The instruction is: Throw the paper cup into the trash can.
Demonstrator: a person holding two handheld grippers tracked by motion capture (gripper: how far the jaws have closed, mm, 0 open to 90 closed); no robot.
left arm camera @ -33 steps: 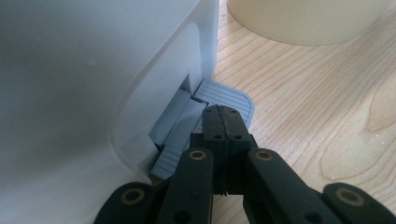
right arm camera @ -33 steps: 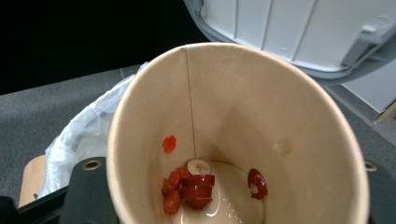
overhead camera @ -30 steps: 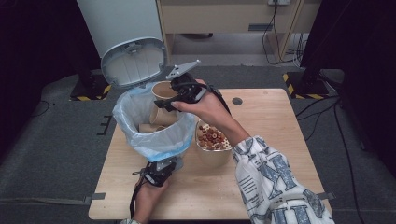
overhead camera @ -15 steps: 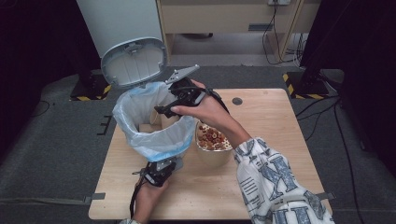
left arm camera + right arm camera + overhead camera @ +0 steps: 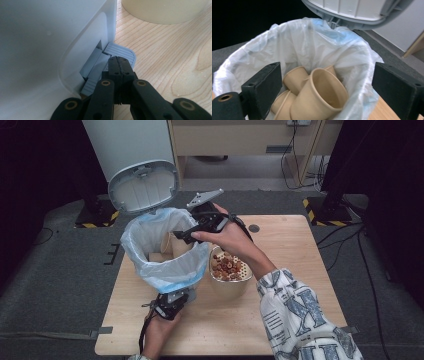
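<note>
Paper cups (image 5: pixel 317 100): light, thin-walled, easily crushed; piled inside the lined bin (image 5: pixel 150 227), best pinched at a rim.
Right gripper (image 5: pixel 181 236): at the bin's 3 o'clock rim, fingers spread, empty.
Left gripper (image 5: pixel 119 65): fingers pressed together on the pedal (image 5: pixel 122 51) at 6 o'clock.
Bowl (image 5: pixel 230 275): on the surface, beside the bin.

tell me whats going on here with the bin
A person is clearing paper cups into a pedal bin lined with a blue bag on the table. The left claw, shut, presses the bin's pedal, and the lid stands open. The right claw hangs open over the bag, with several cups lying inside. A bowl of snacks sits beside the bin.
</note>
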